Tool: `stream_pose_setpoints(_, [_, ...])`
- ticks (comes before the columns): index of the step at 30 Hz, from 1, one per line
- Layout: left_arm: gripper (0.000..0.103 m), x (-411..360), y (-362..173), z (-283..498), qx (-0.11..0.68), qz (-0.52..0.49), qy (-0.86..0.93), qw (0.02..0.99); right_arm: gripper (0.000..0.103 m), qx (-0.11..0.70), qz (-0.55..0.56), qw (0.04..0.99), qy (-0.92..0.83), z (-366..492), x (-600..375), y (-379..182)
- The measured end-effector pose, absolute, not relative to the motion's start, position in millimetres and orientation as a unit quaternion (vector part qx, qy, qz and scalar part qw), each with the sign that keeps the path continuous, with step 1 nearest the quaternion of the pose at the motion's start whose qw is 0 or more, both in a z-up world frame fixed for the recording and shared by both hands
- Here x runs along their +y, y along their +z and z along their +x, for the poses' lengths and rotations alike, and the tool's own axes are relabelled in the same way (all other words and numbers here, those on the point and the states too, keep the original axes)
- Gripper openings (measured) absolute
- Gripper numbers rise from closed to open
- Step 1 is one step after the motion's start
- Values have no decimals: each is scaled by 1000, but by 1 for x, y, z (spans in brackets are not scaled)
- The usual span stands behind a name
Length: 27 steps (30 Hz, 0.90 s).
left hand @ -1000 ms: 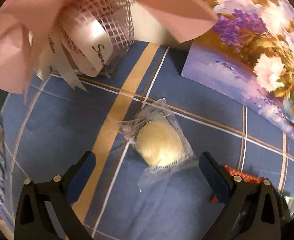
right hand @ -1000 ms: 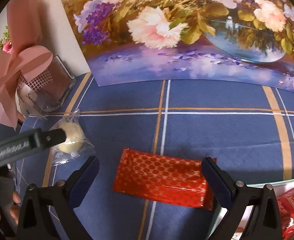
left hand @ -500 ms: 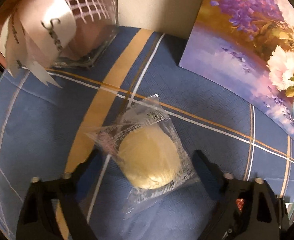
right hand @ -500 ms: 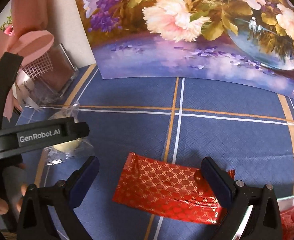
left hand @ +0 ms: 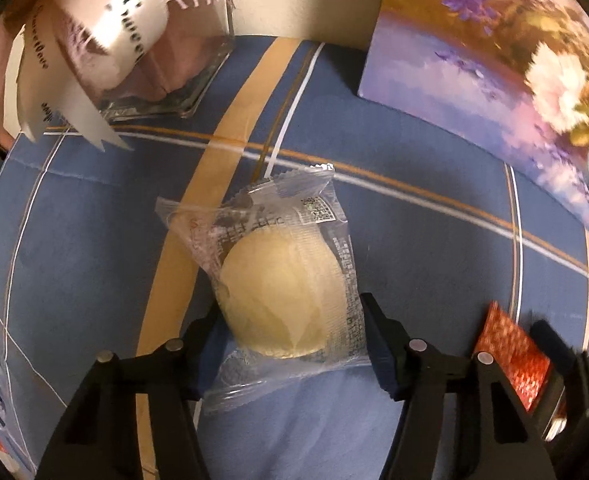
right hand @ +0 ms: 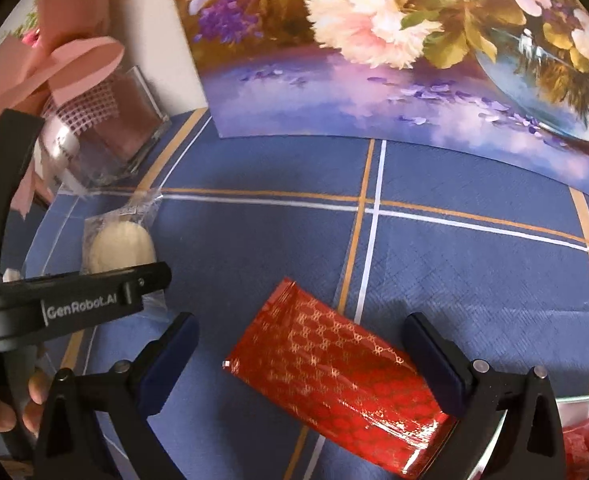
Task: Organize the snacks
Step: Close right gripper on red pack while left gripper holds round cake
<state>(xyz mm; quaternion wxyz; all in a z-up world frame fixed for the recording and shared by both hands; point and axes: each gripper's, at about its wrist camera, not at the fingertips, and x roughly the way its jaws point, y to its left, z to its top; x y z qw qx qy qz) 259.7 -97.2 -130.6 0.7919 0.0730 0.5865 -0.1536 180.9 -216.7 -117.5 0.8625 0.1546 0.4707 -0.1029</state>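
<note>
I see the blue checked tablecloth [left hand: 414, 216] under everything. My right gripper [right hand: 300, 354] stands wide open astride the red foil packet [right hand: 334, 376]; my left gripper [left hand: 290, 332] is closing around the clear-wrapped pale bun [left hand: 282, 300].

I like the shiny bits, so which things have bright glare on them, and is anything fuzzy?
Left wrist view: the white ribbon glares so hard its lettering smears, and the flower painting is fuzzy at the curved edge; the clear-wrapped bun is sharp. Right wrist view: the red foil packet has shiny streaks at its near end; the tablecloth lines bend from the fisheye lens.
</note>
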Motion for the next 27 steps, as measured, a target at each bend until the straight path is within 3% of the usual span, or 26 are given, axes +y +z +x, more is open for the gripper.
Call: stream_pose_setpoints(27, [63,-27,-142,205,548,69,-205,808,97,512,132,845,-72,156,-183,-116])
